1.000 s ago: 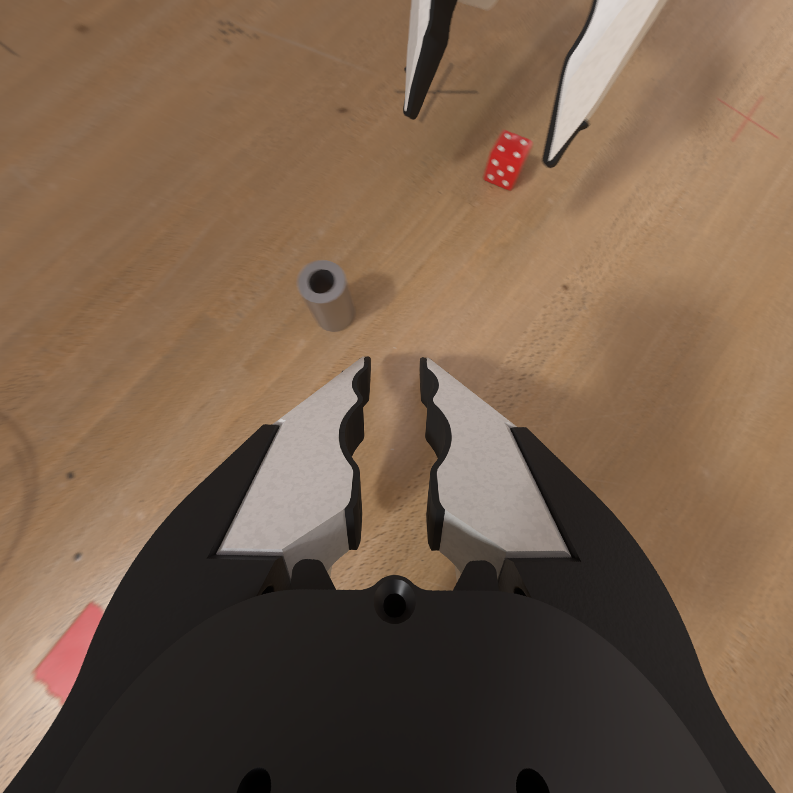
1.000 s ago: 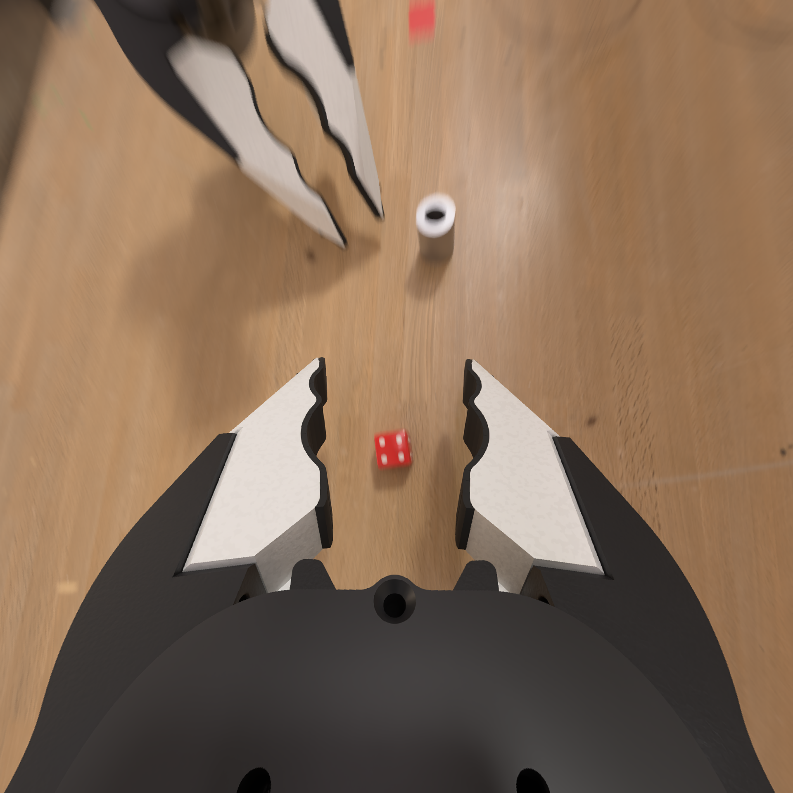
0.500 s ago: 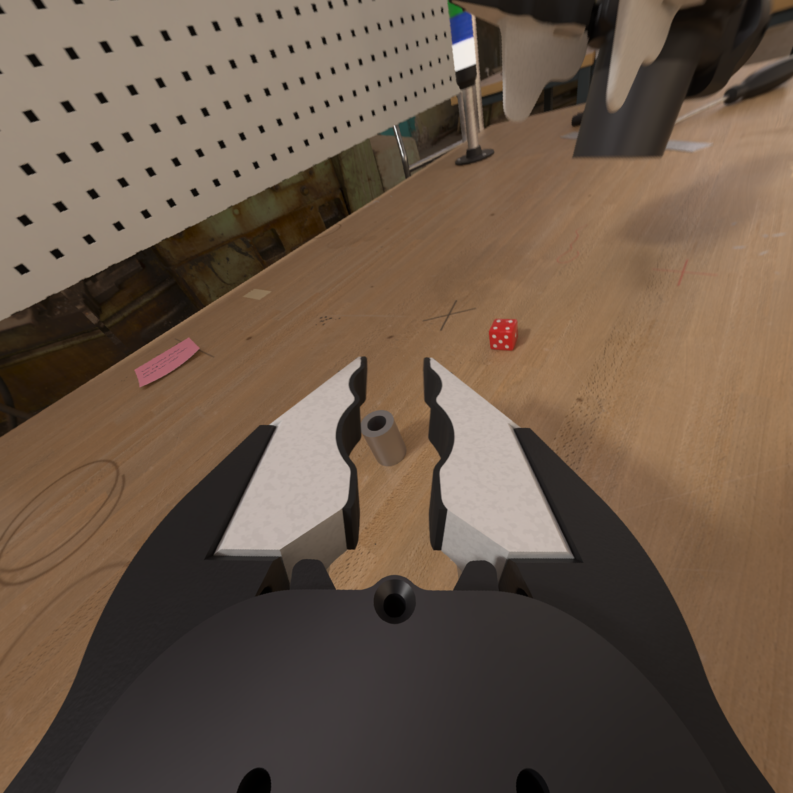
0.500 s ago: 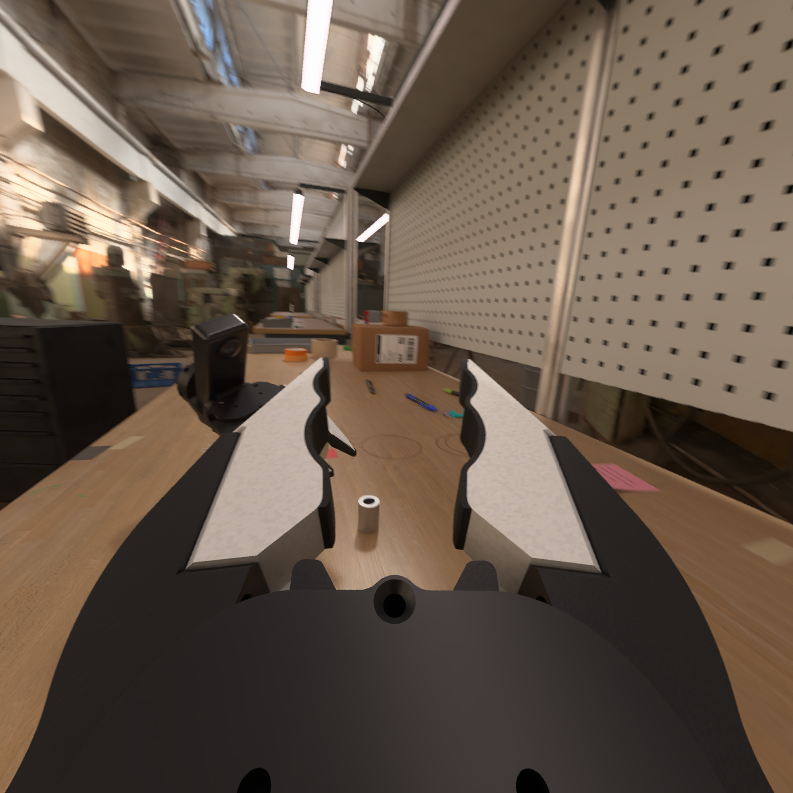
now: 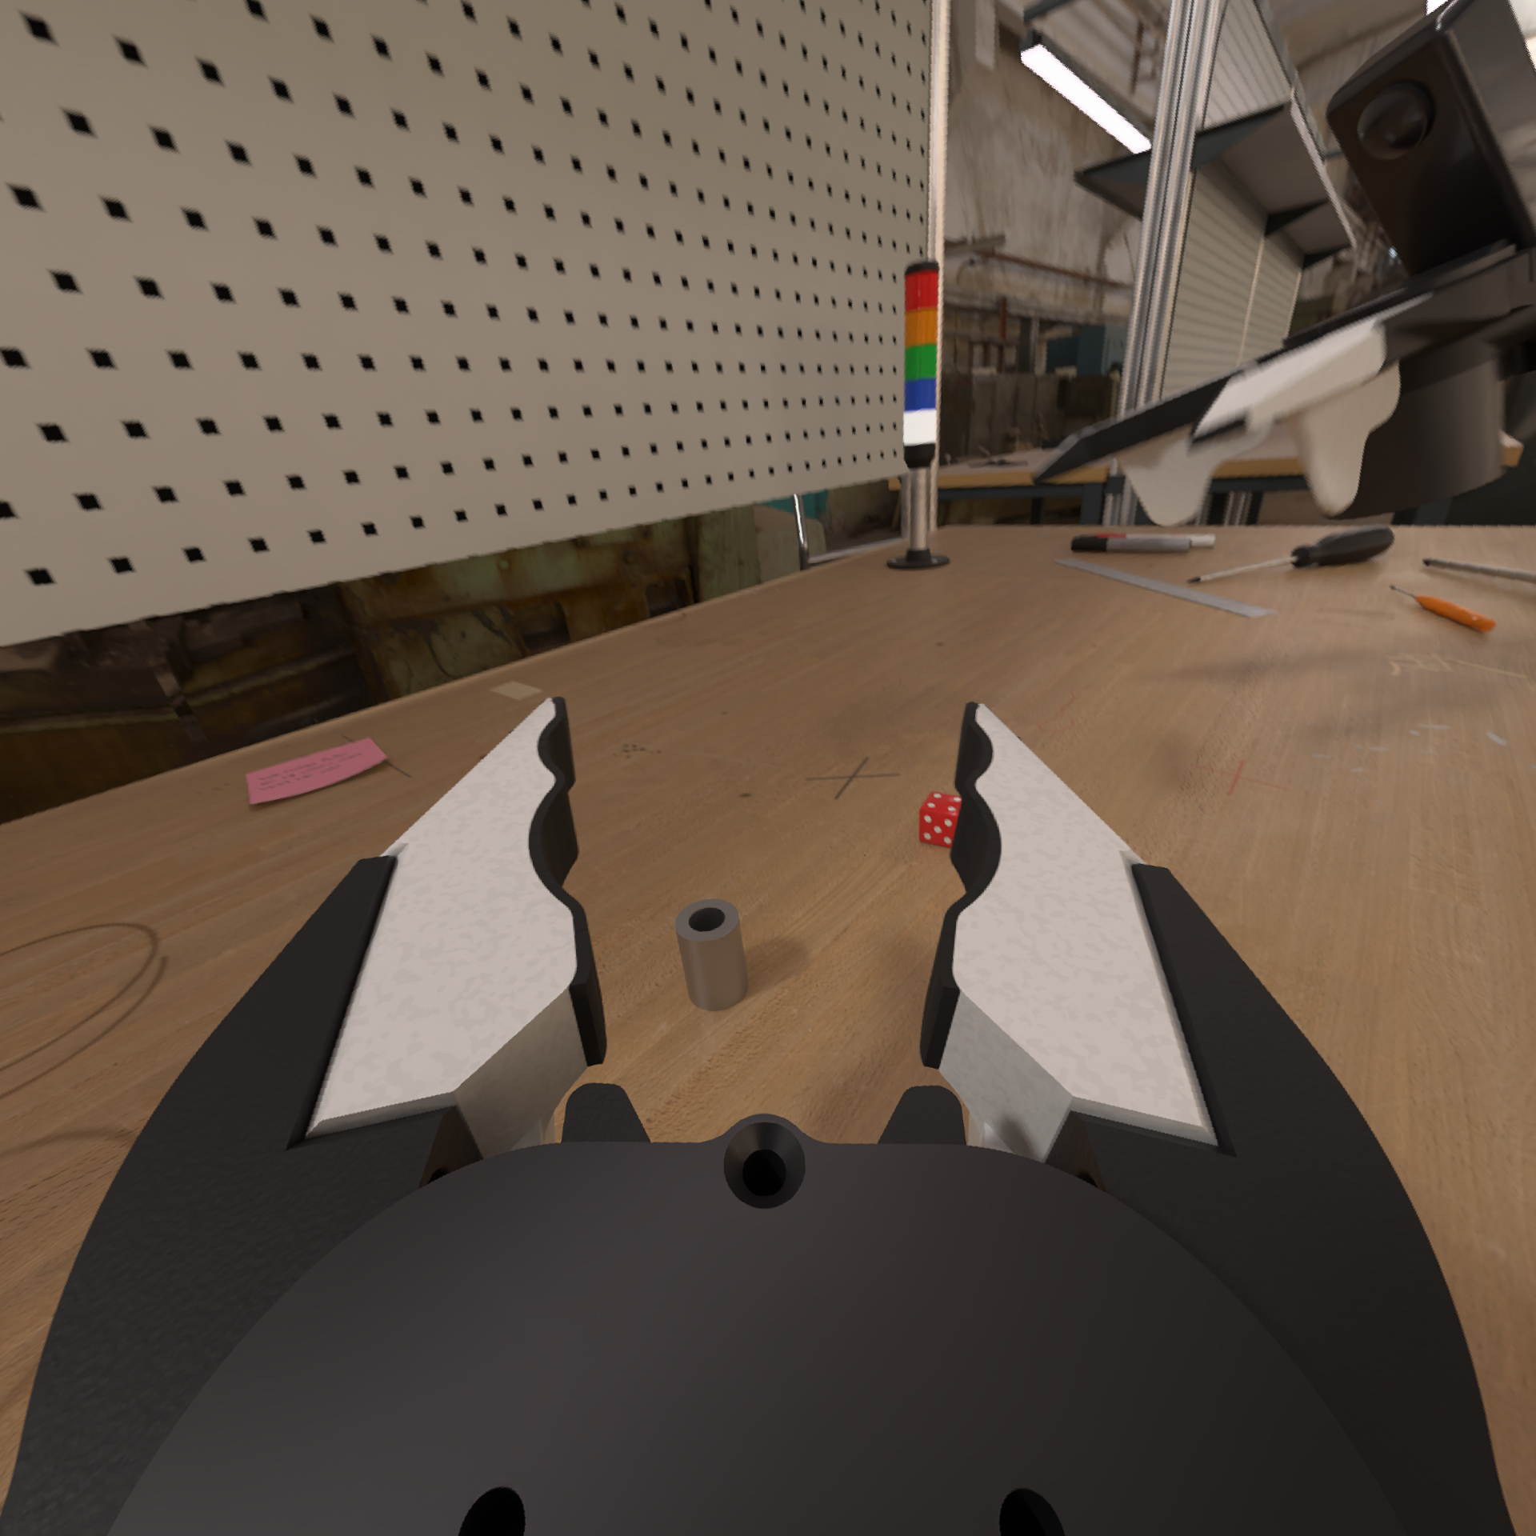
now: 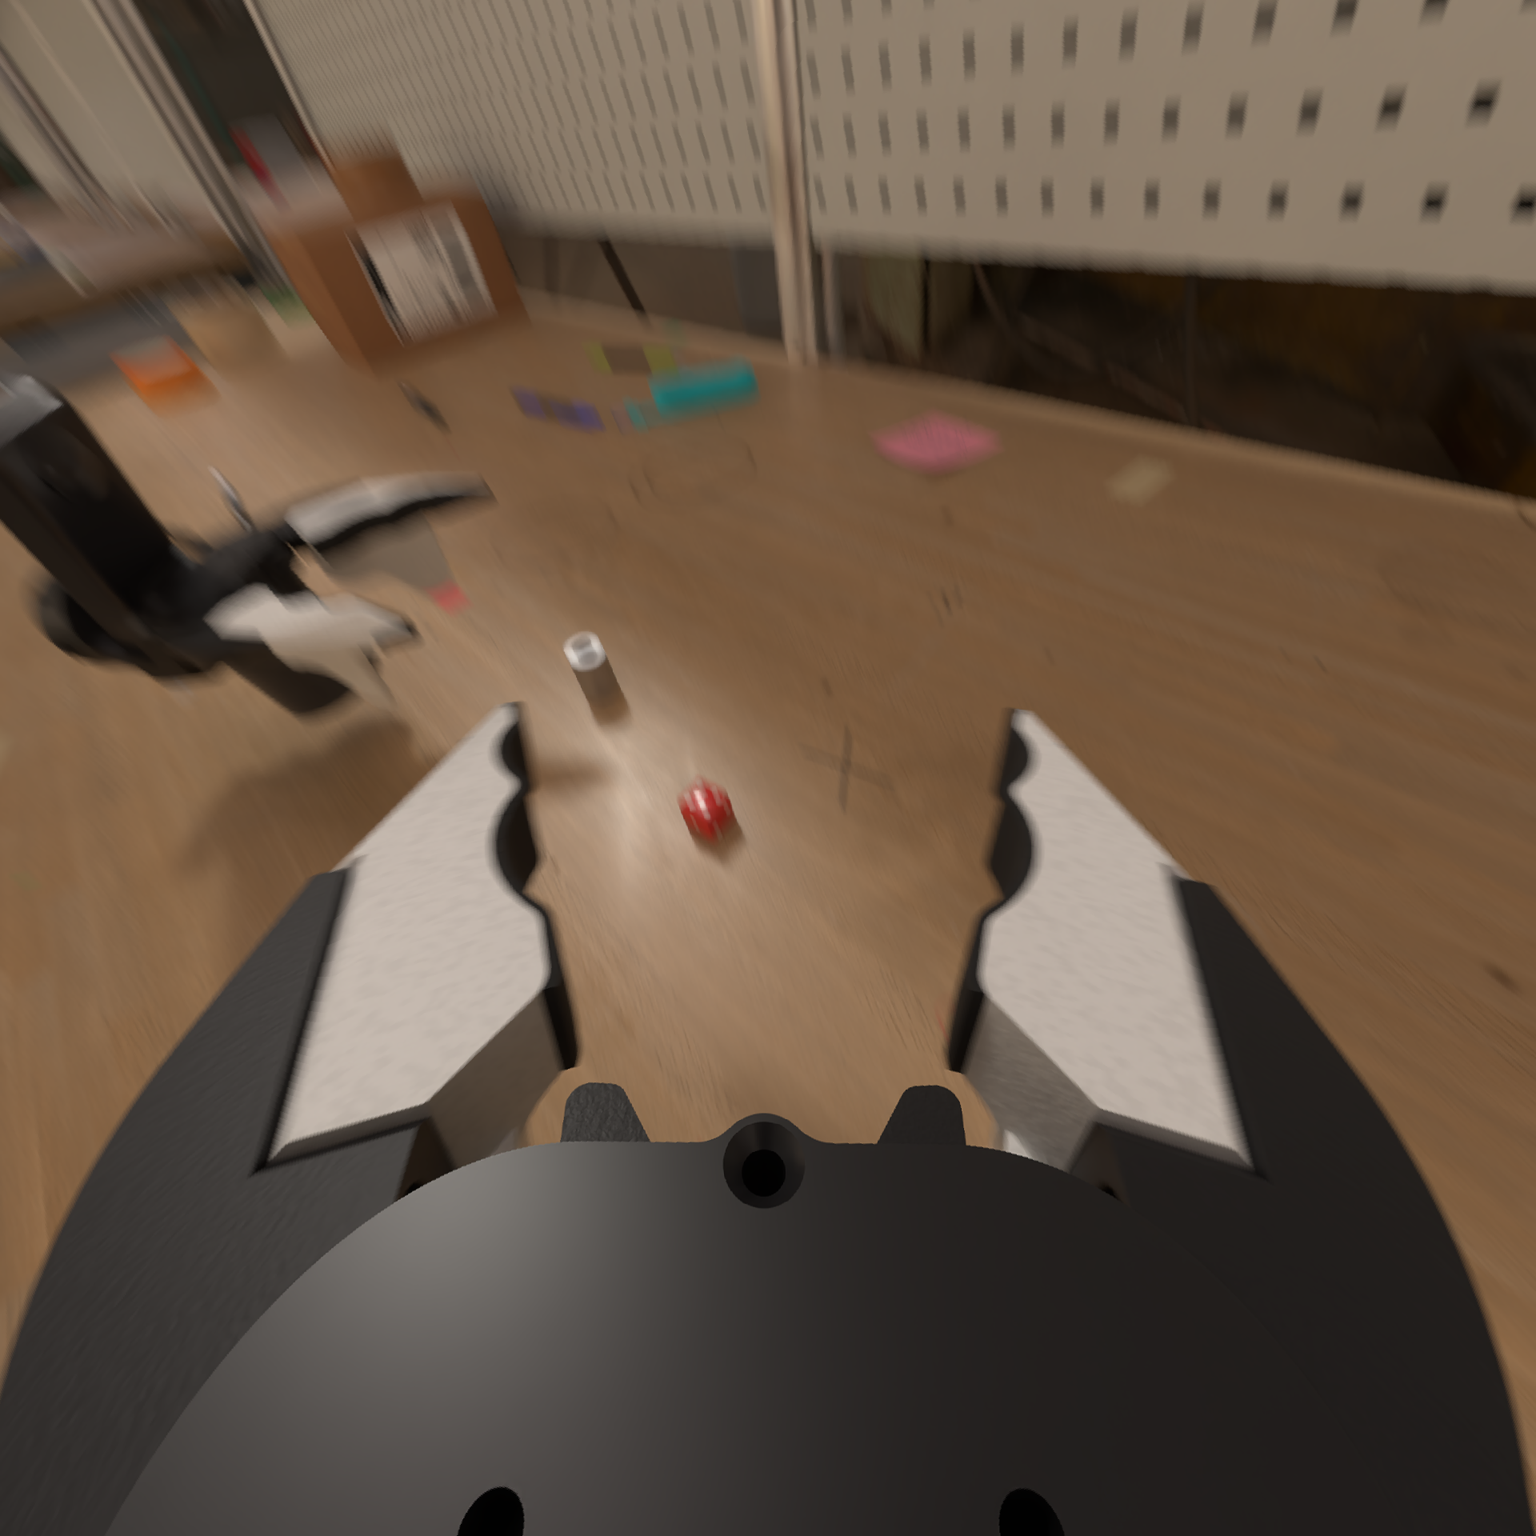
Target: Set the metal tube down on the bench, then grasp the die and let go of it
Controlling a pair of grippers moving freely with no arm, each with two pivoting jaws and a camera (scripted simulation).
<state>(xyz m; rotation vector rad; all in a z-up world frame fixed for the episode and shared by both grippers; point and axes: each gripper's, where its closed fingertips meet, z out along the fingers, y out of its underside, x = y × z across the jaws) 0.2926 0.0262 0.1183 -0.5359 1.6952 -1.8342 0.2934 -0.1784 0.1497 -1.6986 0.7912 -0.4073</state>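
The grey metal tube (image 5: 711, 956) stands upright on the wooden bench (image 5: 1080, 831), between the fingers of my left gripper (image 5: 765, 708) but touching neither. That gripper is open wide and empty. The red die (image 5: 939, 819) lies on the bench beside its right finger. My right gripper (image 6: 765, 716) is open wide and empty, held above the bench with the die (image 6: 706, 810) ahead between its fingers and the tube (image 6: 594, 686) farther off. This view is blurred. Each gripper shows in the other's view: the right (image 5: 1251, 490) high up, the left (image 6: 432, 565) low.
A pegboard wall (image 5: 416, 291) runs along the bench's far edge. A signal light pole (image 5: 921, 399), a marker (image 5: 1139, 544), a ruler (image 5: 1164, 586), a screwdriver (image 5: 1330, 548) and an orange tool (image 5: 1450, 615) lie far back. A pink note (image 5: 316, 769) lies left. A cardboard box (image 6: 399, 258) stands far off.
My left gripper's jaws have spread wide around the standing tube. My right gripper has opened wider and swung down from a level view to face the die on the bench.
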